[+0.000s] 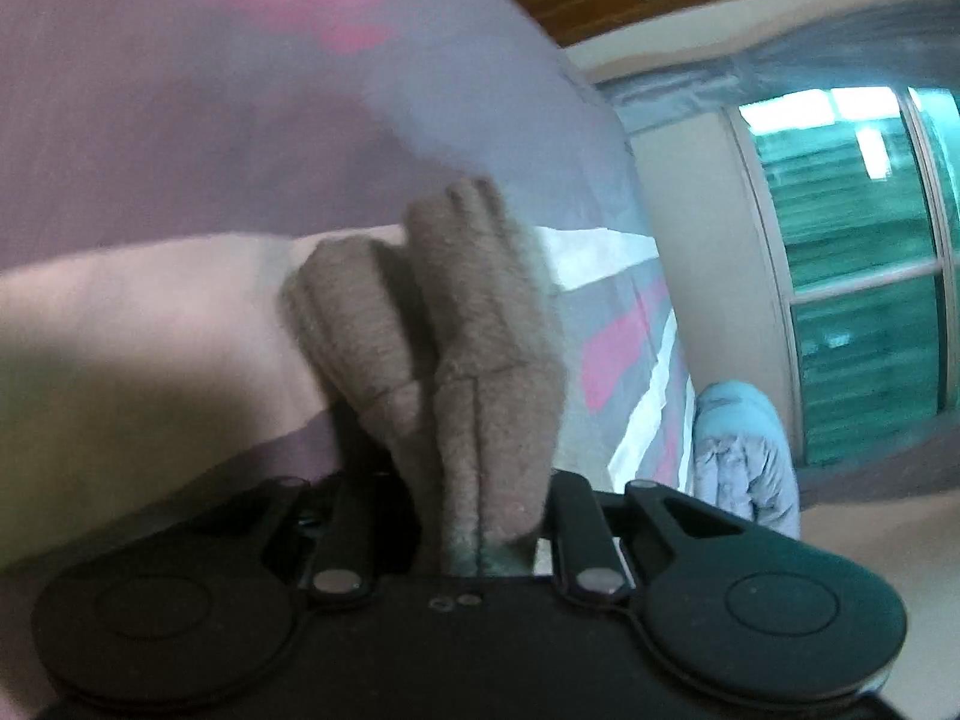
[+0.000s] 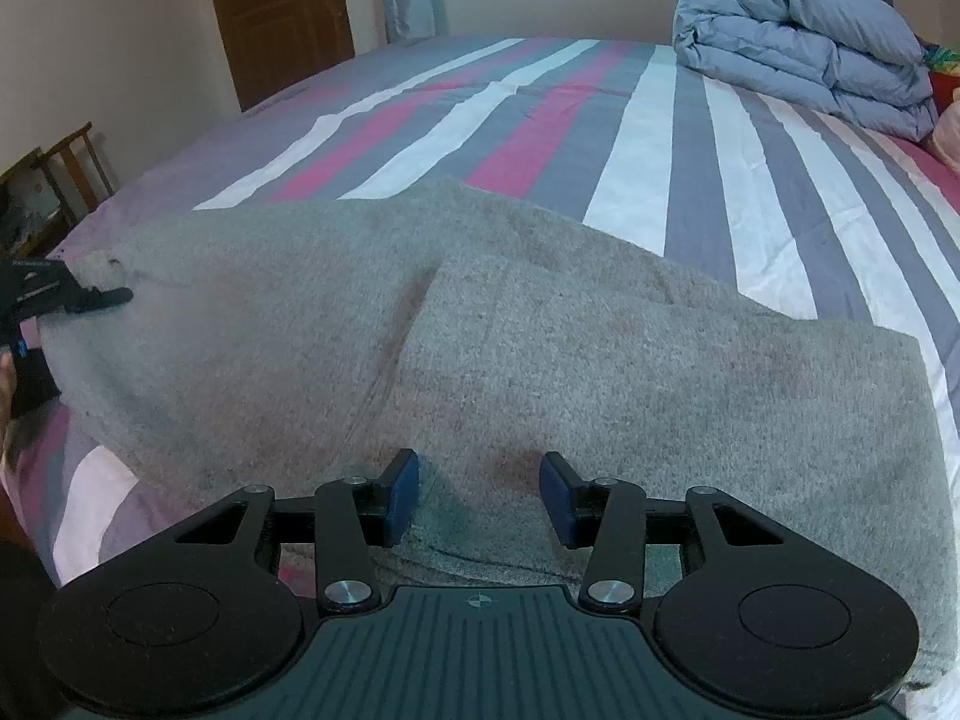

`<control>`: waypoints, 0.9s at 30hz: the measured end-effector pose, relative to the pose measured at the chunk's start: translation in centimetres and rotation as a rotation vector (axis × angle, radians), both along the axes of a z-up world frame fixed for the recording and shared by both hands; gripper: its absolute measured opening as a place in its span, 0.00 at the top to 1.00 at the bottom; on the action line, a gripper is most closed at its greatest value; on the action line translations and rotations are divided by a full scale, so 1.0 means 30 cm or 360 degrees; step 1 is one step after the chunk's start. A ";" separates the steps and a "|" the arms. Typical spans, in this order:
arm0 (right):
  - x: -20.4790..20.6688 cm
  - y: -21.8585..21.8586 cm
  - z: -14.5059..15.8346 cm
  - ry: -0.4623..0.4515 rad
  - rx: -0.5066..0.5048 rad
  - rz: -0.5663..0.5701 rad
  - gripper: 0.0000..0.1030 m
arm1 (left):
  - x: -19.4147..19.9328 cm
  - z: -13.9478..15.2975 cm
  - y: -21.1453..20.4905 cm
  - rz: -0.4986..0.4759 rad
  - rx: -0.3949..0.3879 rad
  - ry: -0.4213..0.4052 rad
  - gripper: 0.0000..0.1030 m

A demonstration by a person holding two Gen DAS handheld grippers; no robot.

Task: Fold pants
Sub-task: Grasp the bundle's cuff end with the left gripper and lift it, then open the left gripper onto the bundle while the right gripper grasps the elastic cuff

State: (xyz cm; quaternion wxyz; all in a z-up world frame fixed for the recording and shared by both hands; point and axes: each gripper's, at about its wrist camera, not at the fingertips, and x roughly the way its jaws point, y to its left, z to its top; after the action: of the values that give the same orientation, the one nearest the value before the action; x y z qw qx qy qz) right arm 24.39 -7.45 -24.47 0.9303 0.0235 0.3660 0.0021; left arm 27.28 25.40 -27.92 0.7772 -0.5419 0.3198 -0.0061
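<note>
The bed (image 2: 660, 138) fills most of the right wrist view, covered in a sheet with grey, white and pink stripes. A wooden door (image 2: 282, 12) stands at the far left, and a folded blue-grey duvet (image 2: 804, 48) sits at the far right corner of the bed. The grey fleece pants (image 2: 540, 348) lie spread across the near part of the bed, one layer lapped over another with a crease running down the middle.

The right gripper (image 2: 478, 495) hangs right over the near edge of the pants, blue pads spread wide apart with nothing between them, so it's released.

The left gripper (image 1: 480, 528) is clenched on a bunched-up wad of the pants, fabric sticking up between its black fingers. In the right wrist view it shows at the far left edge, pinching the left end of the pants.
</note>
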 end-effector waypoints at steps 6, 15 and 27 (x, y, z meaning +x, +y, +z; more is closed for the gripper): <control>-0.009 -0.009 0.019 -0.0004 0.0004 0.0003 0.56 | 0.011 0.197 -0.091 -0.0179 0.0248 -0.0192 0.94; -0.051 -0.007 0.016 0.0037 -0.0133 0.0057 0.56 | 0.000 0.460 -0.424 -0.0675 0.0427 -0.0515 0.94; -0.189 -0.356 0.108 -0.0044 0.0220 -0.0348 0.56 | -0.110 0.372 -1.084 -0.1427 0.0721 -0.0498 0.94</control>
State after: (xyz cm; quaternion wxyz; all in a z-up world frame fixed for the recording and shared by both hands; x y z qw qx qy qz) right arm 18.71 -18.12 -21.21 0.9262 0.1273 0.3473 -0.0738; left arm 23.97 -7.11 -16.75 0.8344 -0.1629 0.3937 -0.3495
